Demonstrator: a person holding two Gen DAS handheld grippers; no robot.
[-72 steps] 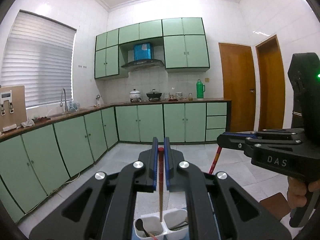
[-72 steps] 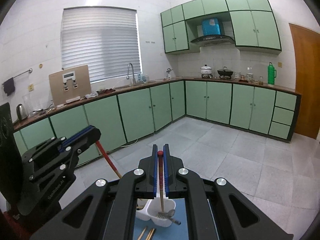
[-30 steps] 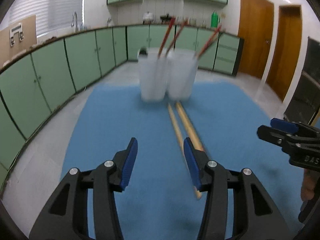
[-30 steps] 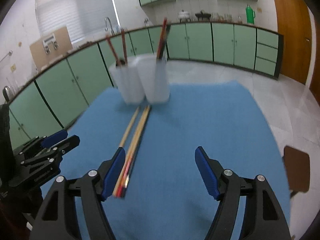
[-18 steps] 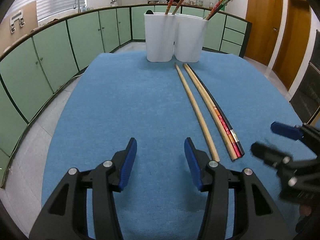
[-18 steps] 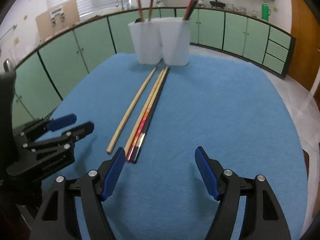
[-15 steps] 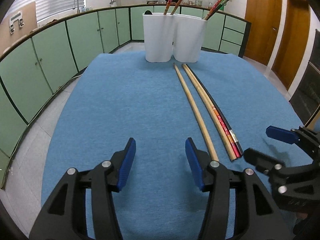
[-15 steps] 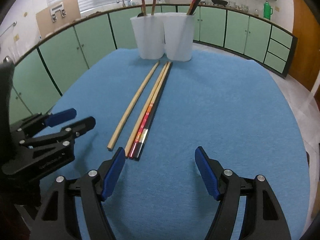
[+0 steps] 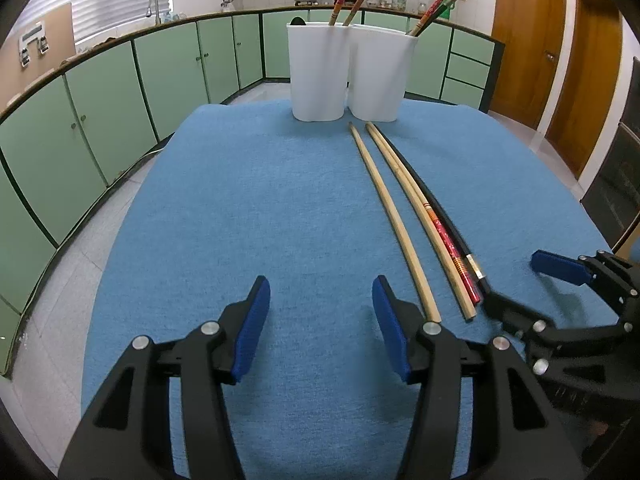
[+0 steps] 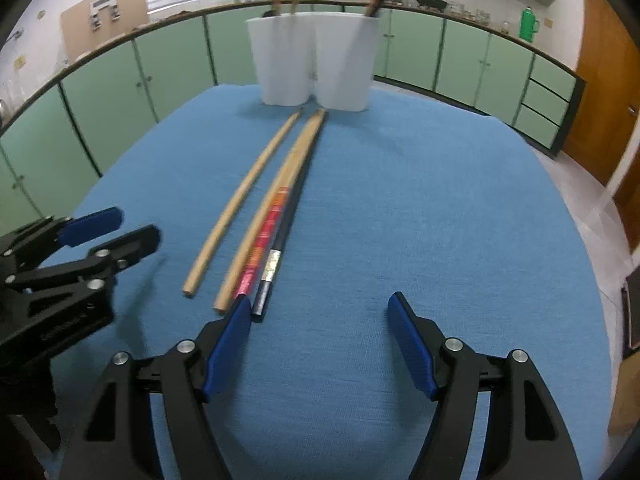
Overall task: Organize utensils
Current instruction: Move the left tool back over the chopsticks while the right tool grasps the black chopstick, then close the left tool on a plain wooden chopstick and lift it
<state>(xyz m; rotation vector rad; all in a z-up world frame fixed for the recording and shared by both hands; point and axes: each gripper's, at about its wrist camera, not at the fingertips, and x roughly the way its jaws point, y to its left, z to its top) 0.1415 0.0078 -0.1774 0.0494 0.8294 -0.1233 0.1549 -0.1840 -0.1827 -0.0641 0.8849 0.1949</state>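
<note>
Three chopsticks (image 9: 416, 216) lie mid-worktop (image 9: 240, 220), pointing at the holder (image 9: 348, 72) by the far edge. Both grippers — left (image 9: 318, 324), right (image 10: 320, 344) — hover, fingers spread, empty. Next: pinch one chopstick's near end.

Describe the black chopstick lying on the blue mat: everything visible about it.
The black chopstick is slim, dark and glossy, with a silvery band near its blunt near end. It lies flat on the blue mat, rightmost of the loose sticks, pressed alongside the red-patterned chopstick. Its tapered tip points toward the white holder. The right gripper hovers open just short of its near end; whether its left finger touches it is unclear.
</note>
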